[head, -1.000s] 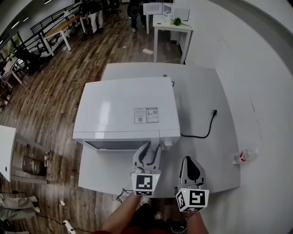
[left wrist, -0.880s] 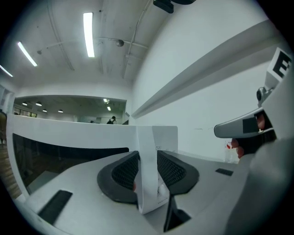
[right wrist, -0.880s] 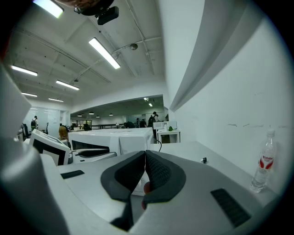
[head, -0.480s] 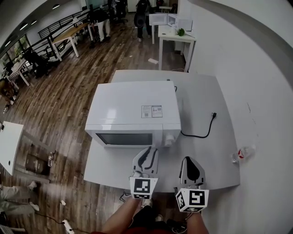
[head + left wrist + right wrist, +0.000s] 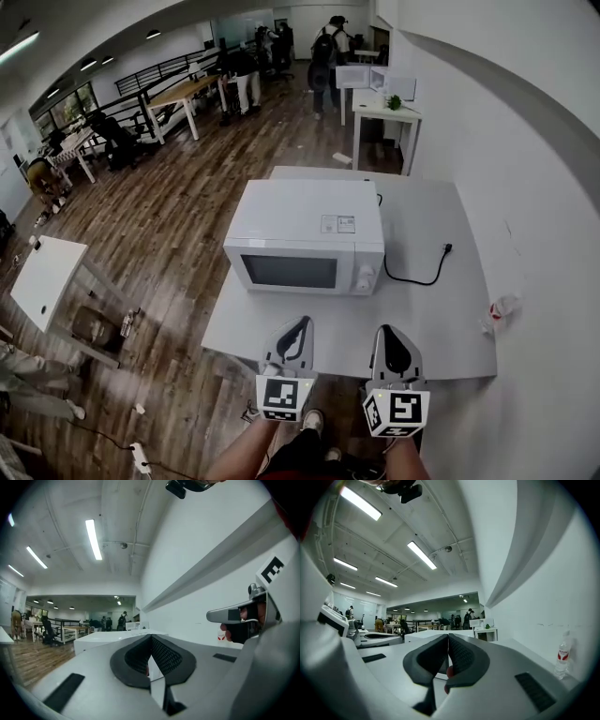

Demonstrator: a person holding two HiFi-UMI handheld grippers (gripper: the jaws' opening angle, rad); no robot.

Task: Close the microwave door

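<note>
The white microwave stands on the white table, its door flush with the front, beside the control knob. Both grippers hang back at the table's near edge, apart from the oven. My left gripper is shut, its pads meeting with nothing between them. My right gripper is shut and empty too, its jaws closed in the right gripper view. The microwave's top shows past the left jaws.
A black power cord trails over the table to the microwave's right. A plastic bottle lies at the table's right edge by the wall. A second white table stands at the left, and people and desks are at the far end.
Both grippers have drawn back and up from the microwave's front to the table's near edge. The left jaws have gone from open to shut. The door's face now shows flush.
</note>
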